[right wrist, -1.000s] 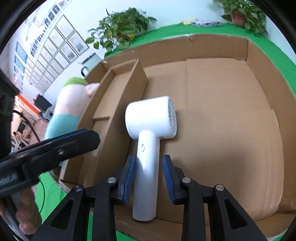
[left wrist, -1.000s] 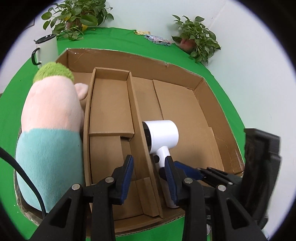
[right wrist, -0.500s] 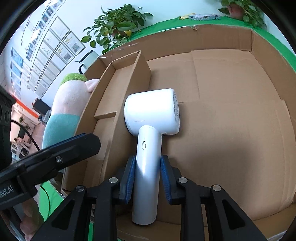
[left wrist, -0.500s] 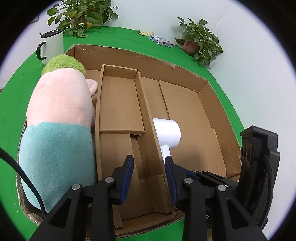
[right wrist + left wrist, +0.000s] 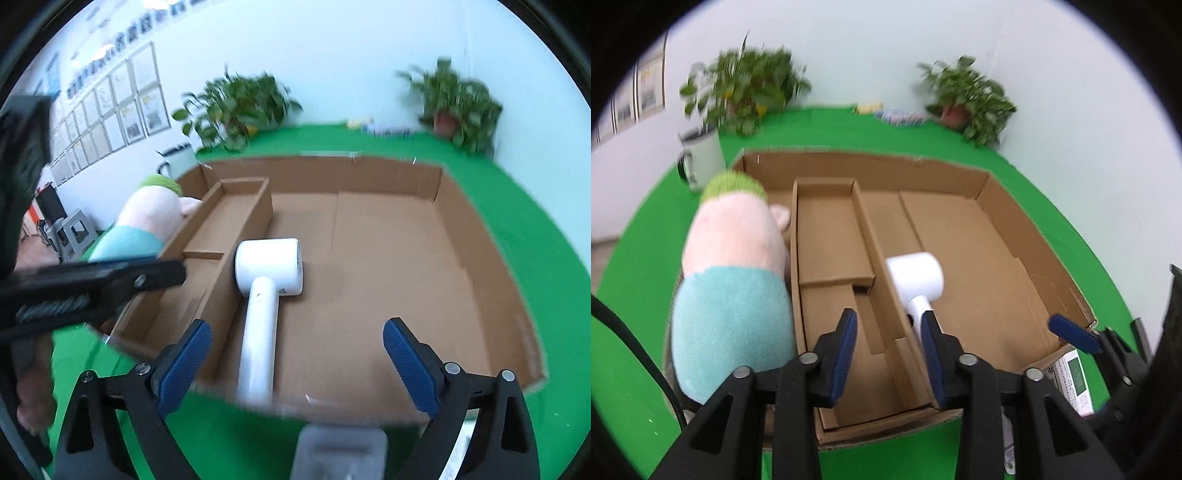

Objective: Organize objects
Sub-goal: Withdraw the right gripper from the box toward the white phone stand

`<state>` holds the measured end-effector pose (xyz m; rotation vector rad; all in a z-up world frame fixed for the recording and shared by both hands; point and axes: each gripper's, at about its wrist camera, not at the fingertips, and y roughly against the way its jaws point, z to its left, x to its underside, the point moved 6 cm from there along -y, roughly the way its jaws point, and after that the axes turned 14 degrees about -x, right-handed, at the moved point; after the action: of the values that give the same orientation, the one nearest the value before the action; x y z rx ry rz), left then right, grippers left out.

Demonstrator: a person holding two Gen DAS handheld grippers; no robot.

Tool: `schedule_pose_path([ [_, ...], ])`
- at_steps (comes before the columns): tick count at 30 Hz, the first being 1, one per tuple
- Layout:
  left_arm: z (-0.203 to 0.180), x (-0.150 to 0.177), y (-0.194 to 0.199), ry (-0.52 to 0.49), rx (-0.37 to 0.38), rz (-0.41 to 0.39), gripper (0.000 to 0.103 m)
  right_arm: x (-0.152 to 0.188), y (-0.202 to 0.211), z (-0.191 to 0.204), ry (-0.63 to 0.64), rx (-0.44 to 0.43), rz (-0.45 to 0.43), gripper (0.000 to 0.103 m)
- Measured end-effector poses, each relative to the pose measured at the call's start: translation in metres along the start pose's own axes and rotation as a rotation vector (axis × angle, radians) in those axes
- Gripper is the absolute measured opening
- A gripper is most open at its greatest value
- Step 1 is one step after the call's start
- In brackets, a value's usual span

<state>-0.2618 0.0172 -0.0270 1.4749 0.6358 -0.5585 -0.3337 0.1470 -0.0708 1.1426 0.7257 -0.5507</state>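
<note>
A white hair dryer point(image 5: 267, 288) lies in the large right compartment of the cardboard box point(image 5: 480, 236), head against the divider, handle toward the near wall. It also shows in the left wrist view point(image 5: 916, 282). My right gripper point(image 5: 297, 356) is open wide, pulled back above the box's near edge, holding nothing. My left gripper point(image 5: 888, 350) is open and empty above the near end of the divider point(image 5: 882, 280). A plush toy point(image 5: 733, 280), pink, teal and green, lies in the left compartment.
A mug point(image 5: 701, 158) stands on the green cloth beyond the box's far left corner. Two potted plants point(image 5: 746, 88) point(image 5: 967, 96) stand at the back. A small white and green packet point(image 5: 1075, 380) lies by the box's near right corner.
My right gripper let go of the hair dryer's handle, opened wide and drew back. The dryer stays in the box. Both views pulled back and up.
</note>
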Motion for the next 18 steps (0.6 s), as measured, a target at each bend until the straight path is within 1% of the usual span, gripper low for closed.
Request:
schedule_pose_path([
  [1, -0.003, 0.0, 0.005, -0.006, -0.004, -0.026, 0.055, 0.003, 0.007, 0.002, 0.004, 0.004, -0.019, 0.096],
  [2, -0.006, 0.001, 0.011, -0.011, -0.006, -0.066, 0.063, 0.006, 0.014, 0.003, 0.003, 0.004, -0.037, 0.096],
  [3, -0.009, 0.001, 0.017, -0.017, -0.007, -0.098, 0.064, 0.008, 0.017, 0.004, -0.002, -0.005, -0.041, 0.096],
  [4, -0.01, 0.0, 0.019, -0.021, -0.011, -0.108, 0.064, 0.009, 0.017, 0.004, -0.013, -0.029, -0.03, 0.096],
  [6, -0.01, 0.003, 0.022, -0.017, -0.023, -0.108, 0.064, 0.008, 0.013, -0.002, -0.045, -0.072, -0.005, 0.095],
  [8, -0.007, 0.005, 0.025, -0.002, -0.01, -0.112, 0.064, 0.003, 0.009, -0.015, -0.108, -0.106, 0.017, 0.093],
  [10, -0.002, 0.008, 0.025, 0.007, -0.011, -0.101, 0.064, -0.005, -0.003, -0.024, -0.147, -0.141, 0.071, 0.081],
  [12, 0.002, 0.01, 0.023, 0.014, -0.026, -0.088, 0.064, -0.007, -0.02, -0.022, -0.15, -0.166, 0.143, 0.063],
  [13, 0.005, 0.011, 0.021, 0.02, -0.029, -0.082, 0.064, -0.007, -0.029, -0.02, -0.149, -0.17, 0.183, 0.057],
  [15, 0.01, 0.015, 0.02, 0.035, -0.027, -0.07, 0.064, -0.004, -0.05, -0.016, -0.156, -0.176, 0.265, 0.035],
  [16, 0.012, 0.017, 0.018, 0.041, -0.026, -0.064, 0.064, -0.002, -0.061, -0.015, -0.164, -0.179, 0.298, 0.03],
  [17, 0.015, 0.018, 0.017, 0.045, -0.029, -0.059, 0.064, -0.001, -0.068, -0.014, -0.176, -0.193, 0.31, 0.026],
  [18, 0.017, 0.02, 0.017, 0.047, -0.032, -0.056, 0.064, 0.0, -0.073, -0.013, -0.19, -0.203, 0.317, 0.025],
])
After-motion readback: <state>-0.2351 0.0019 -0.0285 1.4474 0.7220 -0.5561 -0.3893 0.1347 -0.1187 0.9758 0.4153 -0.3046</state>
